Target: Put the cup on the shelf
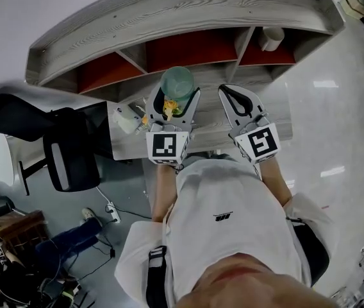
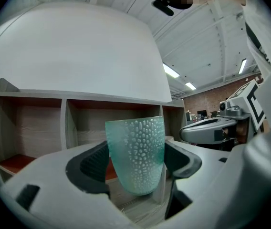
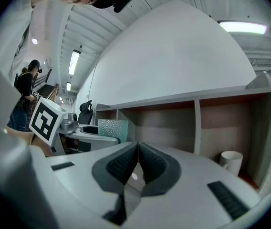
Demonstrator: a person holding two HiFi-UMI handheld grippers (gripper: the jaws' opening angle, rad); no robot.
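Observation:
A translucent green dimpled cup [image 2: 136,154] stands upright between the jaws of my left gripper [image 2: 135,161], which is shut on it. In the head view the cup [image 1: 177,83] hangs above the desk in front of the middle bay of the wooden shelf [image 1: 188,8]. The left gripper [image 1: 173,101] holds it there. My right gripper [image 1: 235,97] is beside it to the right, shut with nothing between its pads [image 3: 126,163]. From the right gripper view the cup [image 3: 112,127] shows at the left.
A white mug [image 1: 272,38] stands in the shelf's right bay, also the mug [image 3: 231,163] at lower right in the right gripper view. A pale bottle [image 1: 125,119] lies on the desk at left. A black office chair [image 1: 66,149] stands left of the desk [image 1: 278,130].

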